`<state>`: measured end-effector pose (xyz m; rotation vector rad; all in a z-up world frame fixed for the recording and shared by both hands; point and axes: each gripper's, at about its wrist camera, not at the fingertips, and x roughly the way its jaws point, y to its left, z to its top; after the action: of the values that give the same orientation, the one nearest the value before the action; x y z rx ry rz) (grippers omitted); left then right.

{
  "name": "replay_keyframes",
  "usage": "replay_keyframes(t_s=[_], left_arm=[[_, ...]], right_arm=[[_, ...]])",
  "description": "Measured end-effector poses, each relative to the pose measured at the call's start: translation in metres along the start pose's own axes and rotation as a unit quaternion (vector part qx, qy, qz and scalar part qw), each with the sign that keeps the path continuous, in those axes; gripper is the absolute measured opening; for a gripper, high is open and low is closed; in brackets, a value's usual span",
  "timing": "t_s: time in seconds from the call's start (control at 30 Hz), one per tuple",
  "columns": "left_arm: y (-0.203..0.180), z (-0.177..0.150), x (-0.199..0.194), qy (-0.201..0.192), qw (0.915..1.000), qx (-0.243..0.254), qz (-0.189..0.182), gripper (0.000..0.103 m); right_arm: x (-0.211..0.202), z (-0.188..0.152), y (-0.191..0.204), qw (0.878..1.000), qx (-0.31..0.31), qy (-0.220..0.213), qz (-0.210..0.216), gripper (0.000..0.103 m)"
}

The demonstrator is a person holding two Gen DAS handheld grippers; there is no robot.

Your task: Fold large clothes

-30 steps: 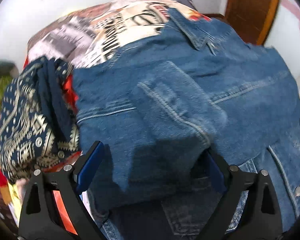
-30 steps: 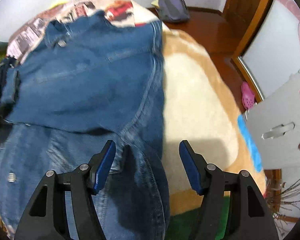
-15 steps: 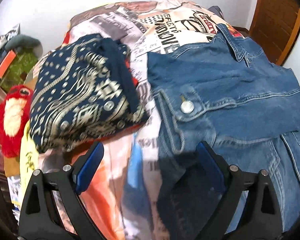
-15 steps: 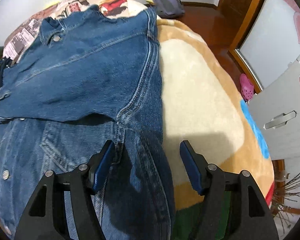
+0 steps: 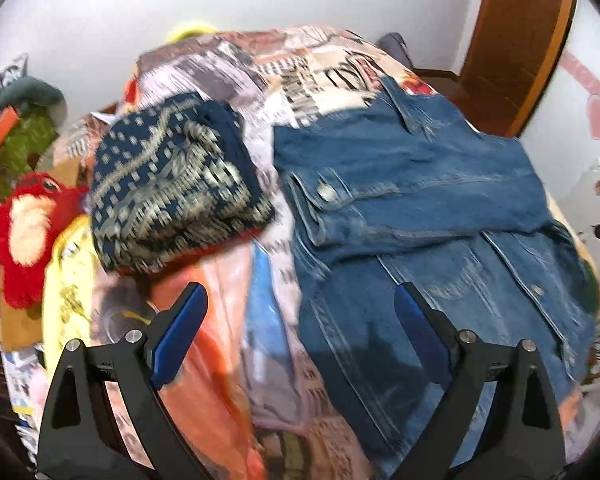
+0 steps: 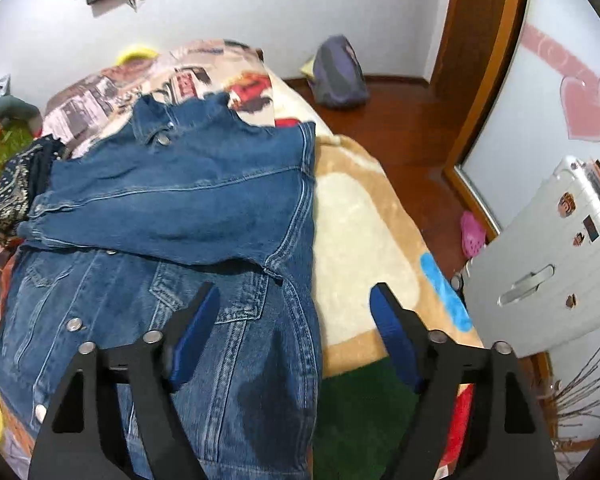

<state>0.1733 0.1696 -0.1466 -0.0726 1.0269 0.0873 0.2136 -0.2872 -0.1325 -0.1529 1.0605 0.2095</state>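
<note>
Two fisheye views over a bed are described, left to right.

In the left wrist view, a red plush toy (image 5: 24, 236) is seen at the far left edge. Right of it, a folded navy garment (image 5: 172, 188) with a pale woven pattern is set on a printed bedspread (image 5: 236, 320). The denim jacket (image 5: 420, 208) fills the right half, its cuffed sleeve laid across the chest, a metal button visible. A second ago that sleeve was draped close between the blue pads; now it has been let go and the left gripper (image 5: 300, 312) has been drawn back, jaws spread wide, nothing held. The sleeve fold is judged finished on this side.

In the right wrist view, the jacket (image 6: 172, 208) occupies the left and centre of the frame: thick, stiff blue denim with raised seams, pocket flaps and metal buttons. A fleecy tan and cream blanket (image 6: 360, 240) lies right of it. At the far right, a white suitcase (image 6: 548, 272) is seen. The right gripper (image 6: 296, 316) is held above the jacket's right edge, jaws parted and empty, and has been lifted slightly higher than before. A fold of the body is probably due next.
</note>
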Motion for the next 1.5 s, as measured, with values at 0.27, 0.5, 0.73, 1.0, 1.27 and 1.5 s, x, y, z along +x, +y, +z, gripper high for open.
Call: replay_keyframes(t_s=[0.27,0.5,0.73,1.0,1.27,1.5], left_arm=[[-0.011,-0.042,0.026,0.067,0.9958,-0.024,-0.057,0.095],[-0.018,-0.061,0.062,0.12,0.9856,-0.055,-0.106,0.095],[-0.017,-0.065,0.062,0.112,0.9749,-0.095,-0.167,0.053],[-0.029,-0.04,0.033,0.062,0.9874,-0.048,-0.137,0.007],[-0.016,0.025,0.003,-0.016,0.986,-0.063,-0.154,0.003],[0.001,0.081,0.034,-0.04,0.9868,-0.094,-0.126,0.004]], right_arm=[[0.023,-0.024,-0.016,0.999,0.011,0.044,0.01,0.075],[0.047,-0.055,-0.038,0.993,0.067,0.089,0.044,0.075],[0.053,-0.062,-0.035,0.99,0.071,0.093,0.076,0.043],[0.046,-0.044,-0.012,0.988,0.036,0.094,0.117,0.012],[0.011,0.025,-0.01,0.987,0.028,0.007,0.159,0.012],[0.036,0.083,-0.014,0.988,0.054,-0.033,0.141,0.011]])
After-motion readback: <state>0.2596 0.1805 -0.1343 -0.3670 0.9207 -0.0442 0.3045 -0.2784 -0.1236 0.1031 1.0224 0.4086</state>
